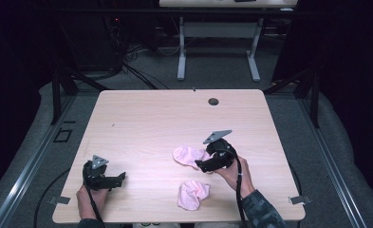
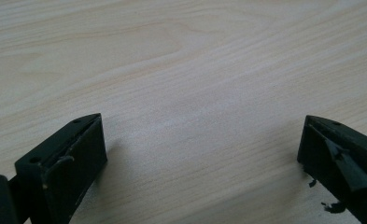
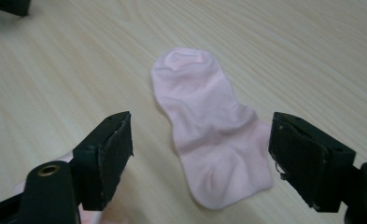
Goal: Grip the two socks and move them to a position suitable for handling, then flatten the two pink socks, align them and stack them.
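Clearly the flat pink sock (image 3: 208, 133) is a light and soft thing, thin knitted cloth that will bend and hang down when it is lifted, and I judge it neither fragile nor slippery. A good place to take hold seems the open cuff end, which lies nearest to the right tongs (image 3: 200, 154), or any edge where a pad can go under one layer; a pinch in the middle would probably gather both layers. This sock lies spread out on the counter (image 1: 141, 118), right of the middle, with its toe pointing away from the right tongs. Their jaws stand wide, one at each side of the cuff end, and nothing is pressed between them. The second pink sock (image 1: 192, 194) lies crumpled nearer to the person's edge, apart from the first one. The left tongs (image 1: 109, 180) rest far away at the left side of the counter, also wide and holding nothing, over bare wood.
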Demonstrator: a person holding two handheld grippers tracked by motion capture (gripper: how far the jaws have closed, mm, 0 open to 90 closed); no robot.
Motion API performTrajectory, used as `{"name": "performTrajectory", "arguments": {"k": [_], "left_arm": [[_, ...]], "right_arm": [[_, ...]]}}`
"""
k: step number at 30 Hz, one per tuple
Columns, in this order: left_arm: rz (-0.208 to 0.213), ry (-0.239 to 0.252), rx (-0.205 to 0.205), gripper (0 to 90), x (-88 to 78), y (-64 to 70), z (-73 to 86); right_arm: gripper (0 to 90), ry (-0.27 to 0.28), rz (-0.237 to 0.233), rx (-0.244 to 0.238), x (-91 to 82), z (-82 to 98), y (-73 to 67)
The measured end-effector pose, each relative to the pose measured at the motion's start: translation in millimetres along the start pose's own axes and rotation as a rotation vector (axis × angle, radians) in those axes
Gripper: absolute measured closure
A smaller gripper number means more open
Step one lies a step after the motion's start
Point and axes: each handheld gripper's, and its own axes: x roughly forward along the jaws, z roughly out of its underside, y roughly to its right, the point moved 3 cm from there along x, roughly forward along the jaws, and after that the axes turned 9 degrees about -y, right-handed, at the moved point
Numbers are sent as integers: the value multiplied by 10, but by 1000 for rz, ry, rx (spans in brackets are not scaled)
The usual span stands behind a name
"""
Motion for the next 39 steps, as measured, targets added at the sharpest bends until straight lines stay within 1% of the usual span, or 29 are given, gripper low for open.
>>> {"name": "performTrajectory", "arguments": {"k": [2,4,5,6,7,8,11,12,13,14,16,17,18,19,20,22,23,24,25,27,28,29,30,31,32,33,34,36,39], "left_arm": [[0,0,-1,12,-1,0,0],[-1,0,-1,12,-1,0,1],[-1,0,-1,12,-1,0,1],[-1,0,-1,12,-1,-1,1],[0,0,-1,12,-1,0,1],[0,0,-1,12,0,0,0],[0,0,-1,12,0,0,1],[0,0,-1,12,-1,0,1],[0,0,-1,12,0,0,1],[-1,1,-1,12,0,0,1],[-2,2,-1,13,0,0,1],[-2,2,-1,13,0,0,1],[-1,1,-1,13,-1,0,1],[-1,1,-1,13,-1,0,1],[0,0,-1,13,-1,-1,1],[-1,0,-1,13,-1,-1,1],[0,0,-1,13,-1,-1,1],[-1,0,-1,13,-1,-1,1],[-1,0,-1,13,-1,-1,1],[-2,2,-2,13,0,0,1],[-2,2,-1,14,-1,0,1],[-2,2,-1,15,-1,0,1],[-2,2,-2,14,-1,0,1],[-2,2,-1,14,-1,0,1],[-2,2,-1,15,-1,0,1],[-2,2,-2,15,-1,0,1],[-2,2,-2,15,-1,0,1],[-3,2,-2,15,-1,0,1],[-3,2,-2,15,-1,1,1]], "right_arm": [[189,12,-7,-14,-83,39,-107],[171,2,-12,-38,-147,80,-221],[171,2,-12,-38,-147,80,-221],[165,12,-20,-34,-161,98,-288],[161,7,-24,-46,-183,114,-341],[153,11,-32,-57,-198,143,-458],[152,-3,-42,-91,-159,178,-653],[152,-3,-42,-91,-159,178,-653],[155,-8,-50,-109,-132,192,-725],[177,-31,-65,-139,-51,223,-885],[213,-57,-73,-176,61,253,-1026],[213,-57,-73,-176,61,253,-1026],[255,-84,-89,-191,182,281,-1116],[255,-84,-89,-191,182,281,-1116],[308,-126,-89,-210,310,311,-1171],[348,-153,-77,-215,425,349,-1201],[360,-183,-72,-222,467,365,-1196],[374,-179,-79,-210,510,385,-1200],[391,-197,-69,-219,530,395,-1191],[448,-211,-62,-215,576,418,-1182],[479,-203,-78,-201,579,422,-1171],[479,-203,-78,-201,579,422,-1171],[562,-200,-66,-183,571,419,-1148],[596,-204,-62,-185,564,417,-1130],[596,-204,-62,-185,564,417,-1130],[696,-183,-65,-161,568,428,-1111],[739,-175,-68,-153,566,436,-1096],[764,-168,-66,-145,563,444,-1078],[794,-150,-97,-112,539,464,-1006]]}}
